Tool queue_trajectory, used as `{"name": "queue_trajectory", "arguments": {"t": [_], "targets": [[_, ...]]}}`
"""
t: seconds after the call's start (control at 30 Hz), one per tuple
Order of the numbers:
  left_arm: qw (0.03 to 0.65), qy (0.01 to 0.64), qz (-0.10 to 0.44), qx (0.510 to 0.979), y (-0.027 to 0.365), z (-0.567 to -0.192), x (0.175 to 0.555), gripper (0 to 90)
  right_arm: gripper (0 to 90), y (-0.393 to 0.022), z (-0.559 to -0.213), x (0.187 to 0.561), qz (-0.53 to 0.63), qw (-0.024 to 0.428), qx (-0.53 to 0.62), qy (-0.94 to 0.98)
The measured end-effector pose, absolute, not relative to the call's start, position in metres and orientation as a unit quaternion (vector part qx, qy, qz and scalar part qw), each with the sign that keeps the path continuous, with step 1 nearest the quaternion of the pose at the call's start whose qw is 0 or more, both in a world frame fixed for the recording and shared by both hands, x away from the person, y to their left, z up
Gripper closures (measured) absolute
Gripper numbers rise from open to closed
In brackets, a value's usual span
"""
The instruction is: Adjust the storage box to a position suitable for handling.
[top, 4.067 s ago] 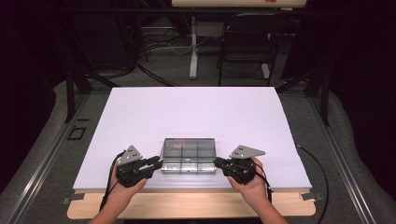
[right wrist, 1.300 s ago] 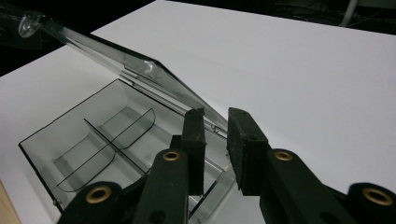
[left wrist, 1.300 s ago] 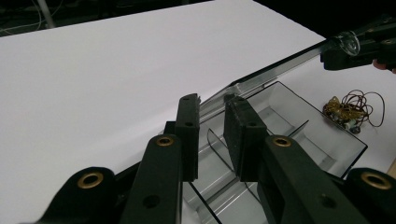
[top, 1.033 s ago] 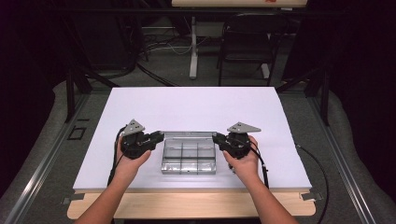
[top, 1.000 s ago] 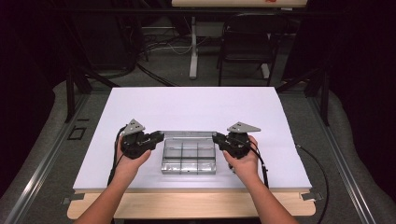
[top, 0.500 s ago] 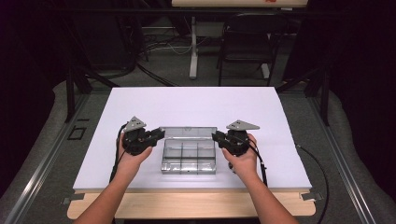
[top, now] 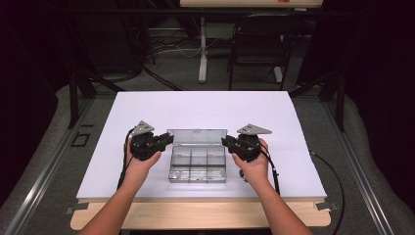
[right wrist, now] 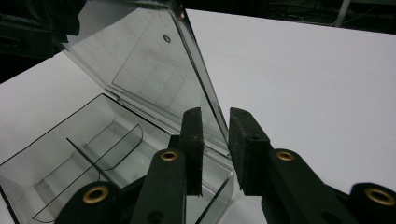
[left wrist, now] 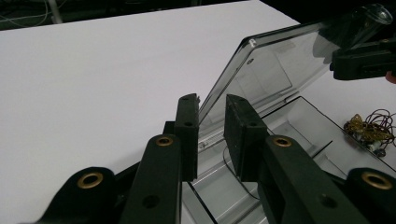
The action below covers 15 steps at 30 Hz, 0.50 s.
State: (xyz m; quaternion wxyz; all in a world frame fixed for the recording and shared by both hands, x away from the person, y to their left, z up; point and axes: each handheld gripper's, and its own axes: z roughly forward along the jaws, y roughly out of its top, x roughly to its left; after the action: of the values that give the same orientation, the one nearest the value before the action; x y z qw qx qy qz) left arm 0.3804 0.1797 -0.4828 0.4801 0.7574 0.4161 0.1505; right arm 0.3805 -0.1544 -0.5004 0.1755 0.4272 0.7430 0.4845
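Between the two hand-held grippers, on the white surface [top: 147, 112], sits a clear plastic compartment box [top: 197, 166], its hinged lid [top: 196, 138] raised near upright.

The left hand-held gripper [top: 166, 139] straddles the lid's left edge and the right hand-held gripper [top: 228, 142] its right edge. In both gripper views the lid edge runs into the narrow gap between the jaws, which stand slightly apart; I cannot tell whether the pads actually press the plastic.

By its look the box is light, stiff, smooth and slippery: thin clear walls that would likely skid on the surface or crack under a hard squeeze. The lid's side edges, where the jaws already sit, seem the sensible hold, with the hinge taking the strain.

Beyond the left hand-held gripper's jaws, a small tangle of fine wire [left wrist: 369, 128] lies at the box's far side.

No brand, label or readable writing shows anywhere.
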Motion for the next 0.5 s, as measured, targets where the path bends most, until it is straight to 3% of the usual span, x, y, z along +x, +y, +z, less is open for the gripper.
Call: {"name": "queue_trajectory", "arguments": {"t": [0.5], "targets": [[0.473, 0.421, 0.150, 0.760, 0.1767, -0.4893, 0.3877, 73.4, 74.6, -0.1540, -0.5005, 0.3841, 0.486, 0.171, 0.431, 0.741]]}}
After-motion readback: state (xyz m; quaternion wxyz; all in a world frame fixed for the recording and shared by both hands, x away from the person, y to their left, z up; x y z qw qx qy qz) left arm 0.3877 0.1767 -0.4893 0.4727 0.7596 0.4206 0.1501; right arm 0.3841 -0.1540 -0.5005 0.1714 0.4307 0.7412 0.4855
